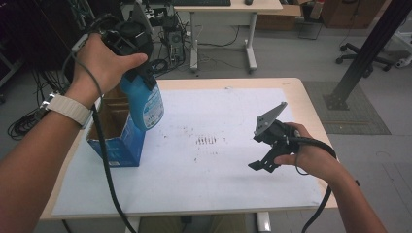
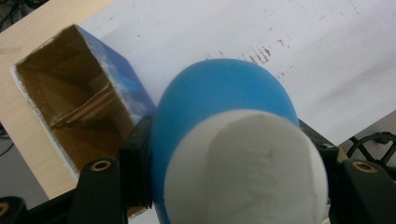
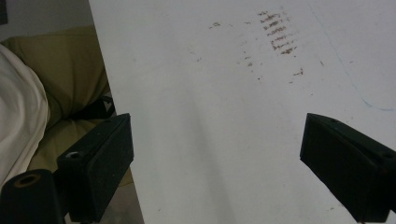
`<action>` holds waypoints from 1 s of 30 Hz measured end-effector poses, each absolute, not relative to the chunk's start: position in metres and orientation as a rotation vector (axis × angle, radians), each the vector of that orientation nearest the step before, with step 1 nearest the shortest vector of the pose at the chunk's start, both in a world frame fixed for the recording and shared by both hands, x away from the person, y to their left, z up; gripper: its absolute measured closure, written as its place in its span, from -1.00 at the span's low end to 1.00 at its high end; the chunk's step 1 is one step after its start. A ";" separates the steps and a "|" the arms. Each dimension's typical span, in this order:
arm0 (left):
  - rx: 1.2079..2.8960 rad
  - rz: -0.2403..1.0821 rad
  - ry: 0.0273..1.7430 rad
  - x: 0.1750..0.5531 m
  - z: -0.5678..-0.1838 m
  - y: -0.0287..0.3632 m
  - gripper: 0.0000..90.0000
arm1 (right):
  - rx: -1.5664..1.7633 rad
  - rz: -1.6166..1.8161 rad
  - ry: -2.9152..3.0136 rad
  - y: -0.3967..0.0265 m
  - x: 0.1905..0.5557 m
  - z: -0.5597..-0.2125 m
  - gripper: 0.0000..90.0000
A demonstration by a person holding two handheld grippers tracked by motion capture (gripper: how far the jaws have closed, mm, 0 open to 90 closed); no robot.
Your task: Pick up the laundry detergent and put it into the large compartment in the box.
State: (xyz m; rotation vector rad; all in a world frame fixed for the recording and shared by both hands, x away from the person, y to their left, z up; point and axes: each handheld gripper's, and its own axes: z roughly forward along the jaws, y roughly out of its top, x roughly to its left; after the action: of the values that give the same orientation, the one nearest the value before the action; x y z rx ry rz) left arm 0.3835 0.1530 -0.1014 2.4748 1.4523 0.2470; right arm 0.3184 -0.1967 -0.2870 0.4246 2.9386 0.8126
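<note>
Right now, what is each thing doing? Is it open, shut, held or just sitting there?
Blue bottle: held up in the air, white cap on, beside the box.
Blue box: top open, standing on the table, looks empty.
Left gripper: jaws shut on the blue bottle.
Right gripper: jaws open, holding nothing.

Your left gripper (image 1: 138, 73) holds the bottle (image 1: 145, 104) above the open box (image 1: 116, 138) at the table's (image 1: 301, 92) left edge, your right gripper (image 1: 265, 162) near right over the paper sheet (image 1: 218, 184), well apart.

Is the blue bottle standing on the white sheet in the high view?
No, the blue bottle hangs in the air, clamped in the left gripper, beside the open box.
</note>
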 end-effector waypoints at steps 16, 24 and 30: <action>2.392 0.254 1.565 0.388 -0.091 0.173 -0.17 | 0.423 0.810 2.942 -0.196 0.320 -0.288 -0.78; 2.347 0.257 1.629 0.390 -0.085 0.185 -0.17 | 0.428 0.810 2.941 -0.195 0.320 -0.287 -0.78; 2.322 0.275 1.672 0.391 -0.081 0.195 -0.17 | 0.424 0.808 2.943 -0.195 0.321 -0.288 -0.78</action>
State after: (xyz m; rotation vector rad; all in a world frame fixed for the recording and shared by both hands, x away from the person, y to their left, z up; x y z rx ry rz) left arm 0.3911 0.1955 -0.0815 2.3224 1.6721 0.2746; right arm 0.3213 -0.1951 -0.2877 0.4236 2.9431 0.8081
